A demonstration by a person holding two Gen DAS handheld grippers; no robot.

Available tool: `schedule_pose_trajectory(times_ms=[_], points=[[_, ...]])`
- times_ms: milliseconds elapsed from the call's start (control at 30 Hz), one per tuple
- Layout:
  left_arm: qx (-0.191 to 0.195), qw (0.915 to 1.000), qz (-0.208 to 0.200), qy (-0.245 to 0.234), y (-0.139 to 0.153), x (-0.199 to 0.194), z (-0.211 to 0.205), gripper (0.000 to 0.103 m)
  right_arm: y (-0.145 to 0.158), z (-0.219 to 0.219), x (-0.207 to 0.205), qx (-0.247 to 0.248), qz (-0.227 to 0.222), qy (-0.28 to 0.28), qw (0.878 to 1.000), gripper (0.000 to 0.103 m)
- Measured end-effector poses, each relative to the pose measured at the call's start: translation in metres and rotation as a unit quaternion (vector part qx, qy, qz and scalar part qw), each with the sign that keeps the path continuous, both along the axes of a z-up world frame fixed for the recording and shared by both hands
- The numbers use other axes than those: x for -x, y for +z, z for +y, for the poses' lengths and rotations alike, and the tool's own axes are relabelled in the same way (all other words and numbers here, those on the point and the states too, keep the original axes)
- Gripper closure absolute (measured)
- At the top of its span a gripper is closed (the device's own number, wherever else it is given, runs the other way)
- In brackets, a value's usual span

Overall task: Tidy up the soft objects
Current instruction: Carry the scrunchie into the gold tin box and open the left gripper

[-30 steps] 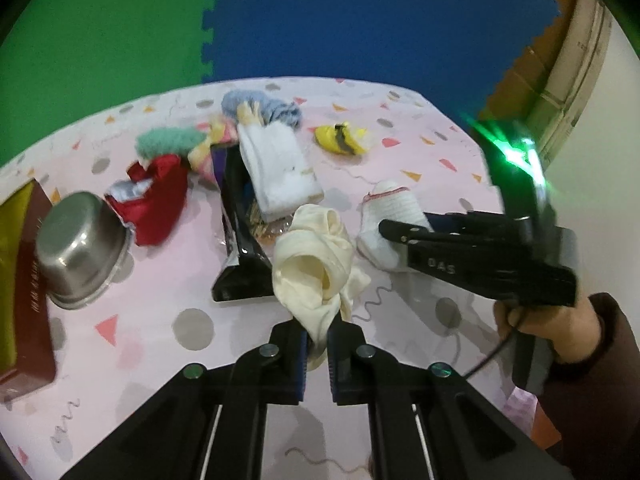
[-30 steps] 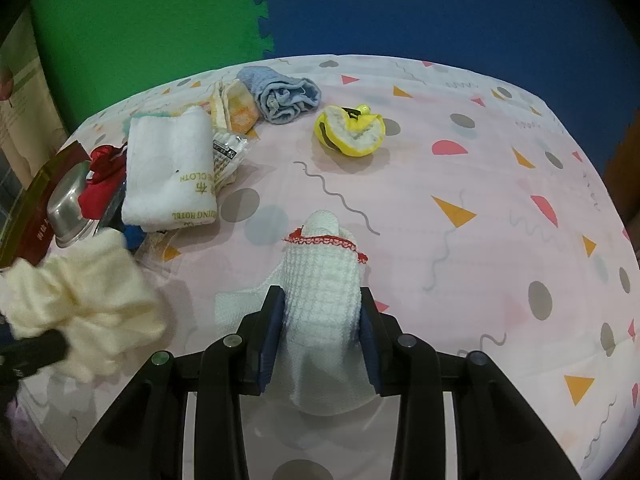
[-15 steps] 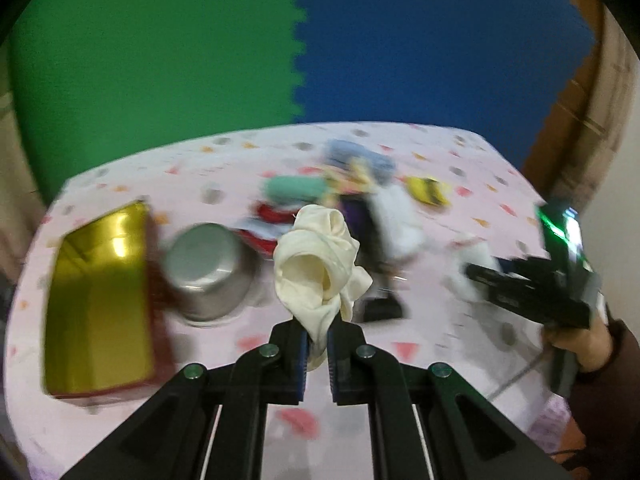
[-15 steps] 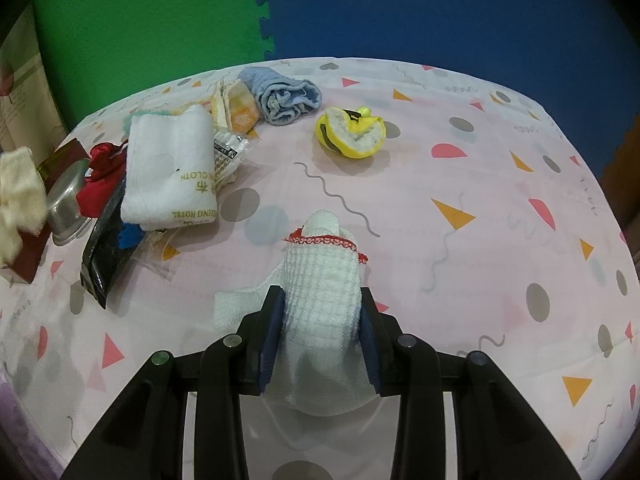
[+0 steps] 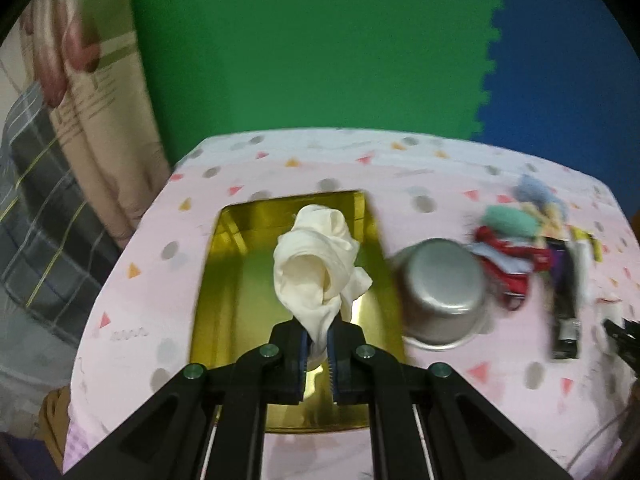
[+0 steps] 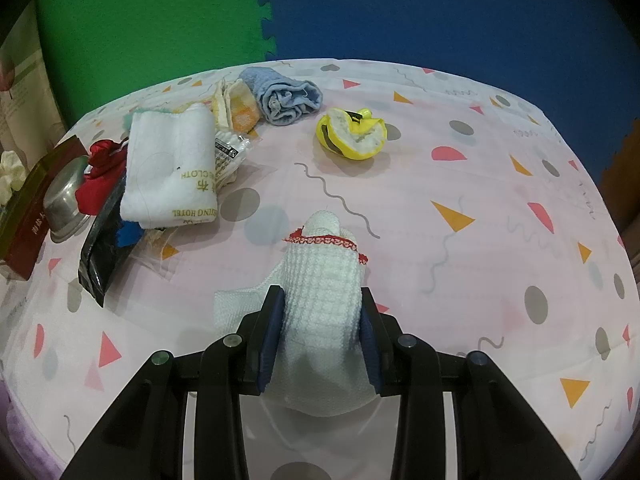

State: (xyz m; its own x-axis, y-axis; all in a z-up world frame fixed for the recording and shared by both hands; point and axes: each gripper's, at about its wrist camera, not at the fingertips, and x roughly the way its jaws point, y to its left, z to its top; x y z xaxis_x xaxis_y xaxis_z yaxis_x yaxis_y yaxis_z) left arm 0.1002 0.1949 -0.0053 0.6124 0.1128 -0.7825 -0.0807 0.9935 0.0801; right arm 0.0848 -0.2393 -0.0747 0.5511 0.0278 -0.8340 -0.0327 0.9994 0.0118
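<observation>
My left gripper (image 5: pixel 317 344) is shut on a cream cloth (image 5: pixel 316 264) and holds it above the open gold box (image 5: pixel 224 280) at the table's left. The cloth also shows at the far left of the right wrist view (image 6: pixel 10 170). My right gripper (image 6: pixel 320 320) has its jaws around a white waffle sock with red trim (image 6: pixel 324 280) that lies on the pink tablecloth; the jaws touch its sides. A white towel (image 6: pixel 170 172), a blue rolled cloth (image 6: pixel 284 96), a red cloth (image 6: pixel 98 180) and a yellow soft toy (image 6: pixel 354 134) lie further back.
A steel bowl (image 5: pixel 444 292) lies tipped beside the box, right of it. A black packet (image 6: pixel 102 240) and plastic wrappers (image 6: pixel 228 152) lie by the towel. The table edge (image 5: pixel 132 236) drops off left of the box.
My left gripper has swung left with the cream cloth, from over the pile to above the gold box. The right gripper and the sock have stayed put.
</observation>
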Motion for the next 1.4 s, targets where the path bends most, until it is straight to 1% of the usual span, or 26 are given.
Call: schedule_pose_trajectory(times_ms=[200,333,433,600,633,700,733,767,833,967,1133,1233,1367,1400], points=[[0.010,0.9988,0.040,0.025,-0.031,-0.013,0.030,0.095,0.000,-0.002,0.001,-0.004,-0.004,-0.003,1.000,0.069],[0.000,0.9983,0.051,0.026,-0.040,-0.021,0.034,0.095,0.000,-0.002,0.001,-0.005,-0.007,-0.004,1.000,0.069],[-0.001,0.9973,0.065,0.035,-0.049,-0.027,0.041,0.093,0.000,-0.002,0.002,-0.005,-0.007,-0.006,1.000,0.069],[0.002,0.9953,0.082,0.051,-0.059,-0.030,0.052,0.093,0.000,-0.002,0.002,-0.005,-0.006,-0.008,1.000,0.069],[0.003,0.9952,0.082,0.053,-0.060,-0.029,0.053,0.090,0.000,-0.002,0.001,-0.005,-0.006,-0.009,1.000,0.069],[0.001,0.9949,0.085,0.054,-0.060,-0.028,0.054,0.081,0.000,-0.002,0.001,-0.004,-0.006,-0.009,1.000,0.069],[-0.001,0.9950,0.085,0.051,-0.060,-0.028,0.054,0.072,0.000,-0.002,0.001,-0.004,-0.006,-0.009,1.000,0.069],[-0.005,0.9953,0.083,0.049,-0.060,-0.027,0.054,0.065,0.000,-0.002,0.001,-0.005,-0.005,-0.009,1.000,0.069],[-0.011,0.9955,0.080,0.049,-0.057,-0.023,0.053,0.060,0.000,-0.002,0.001,-0.004,-0.004,-0.010,1.000,0.069],[-0.007,0.9968,0.064,0.048,-0.048,-0.012,0.051,0.059,0.000,-0.002,0.000,-0.001,-0.003,-0.012,1.000,0.069],[-0.004,0.9982,0.028,0.053,-0.032,0.011,0.046,0.059,0.000,0.002,0.004,0.011,-0.016,-0.013,1.000,0.072],[-0.006,0.9975,0.016,0.068,-0.027,0.026,0.046,0.059,0.002,0.004,0.004,0.014,-0.018,-0.014,1.000,0.074],[0.010,0.9965,0.006,0.082,-0.026,0.038,0.050,0.059,0.004,0.007,0.005,0.020,-0.019,-0.017,0.999,0.079],[0.009,0.9963,0.003,0.086,-0.026,0.041,0.051,0.059,0.006,0.007,0.005,0.021,-0.018,-0.019,0.999,0.079]])
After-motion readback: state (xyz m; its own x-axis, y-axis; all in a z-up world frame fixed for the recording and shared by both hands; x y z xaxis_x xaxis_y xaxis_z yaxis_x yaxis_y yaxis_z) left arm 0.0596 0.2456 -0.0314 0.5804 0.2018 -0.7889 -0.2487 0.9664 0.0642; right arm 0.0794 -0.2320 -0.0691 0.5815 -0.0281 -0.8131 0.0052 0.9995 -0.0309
